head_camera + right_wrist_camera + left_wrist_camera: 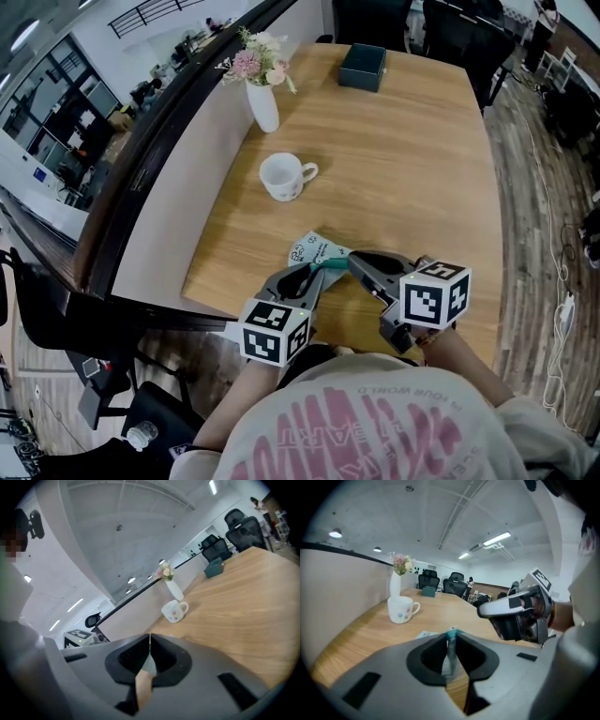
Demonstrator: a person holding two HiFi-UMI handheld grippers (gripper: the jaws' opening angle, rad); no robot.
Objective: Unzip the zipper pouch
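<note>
We list the left gripper (314,275) first: jaws clamped on the teal zipper end of the zipper pouch (312,250). The pouch sits at the near edge of the counter (422,169), its zipper line running left to right between both pairs of jaws. Then the right gripper (354,262): jaws closed tight on a thin bit of pouch, which we judge to be the pull, ready to draw rightward.

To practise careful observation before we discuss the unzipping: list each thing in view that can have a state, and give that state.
pouch: clamped by both grippers; zip state unclear.
left gripper: shut on pouch.
right gripper: shut on a thin part of the pouch.
mug: upright, looks empty.
vase: upright, holding flowers.
box: closed.
</note>
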